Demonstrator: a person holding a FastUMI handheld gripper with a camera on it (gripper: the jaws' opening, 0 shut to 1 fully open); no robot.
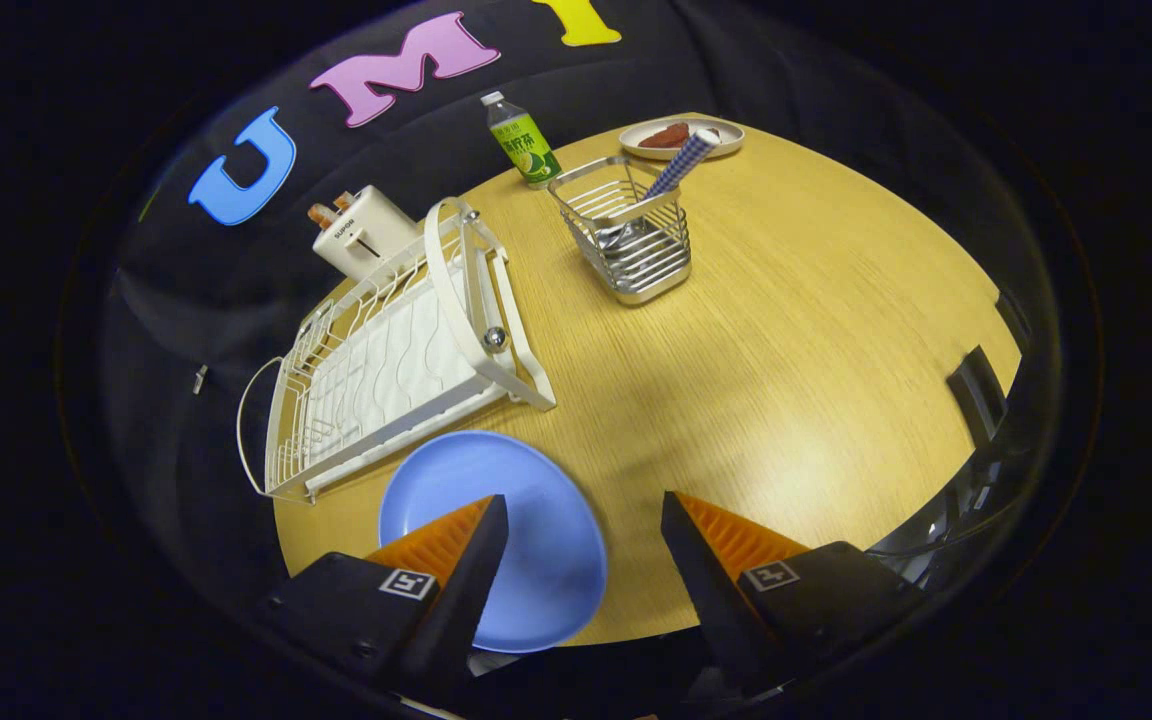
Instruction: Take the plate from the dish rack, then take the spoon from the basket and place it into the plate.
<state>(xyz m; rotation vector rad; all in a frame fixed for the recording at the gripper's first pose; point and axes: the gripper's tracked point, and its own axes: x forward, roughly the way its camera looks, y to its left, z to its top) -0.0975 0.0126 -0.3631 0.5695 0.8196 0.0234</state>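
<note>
Your tool [584, 520] hangs above the wooden surface [796, 330] with its 2 fingers spread wide, pinching nothing. The blue plate [536, 520] lies flat on the surface by its near edge, partly under the left finger, just beside the white dish rack [386, 360], which sits at 11 o'clock from the tool. At 12 o'clock, well beyond the fingers, the wire basket [631, 245] holds the spoon [681, 165], its checked handle leaning out. Beyond it stand a green bottle [524, 145] and a small plate with food [681, 137]; a toaster [361, 235] sits behind the rack.

Blue plate [526, 540] lies flat beside white rack [396, 350]; spoon [681, 162] stands in wire basket [631, 240].
</note>
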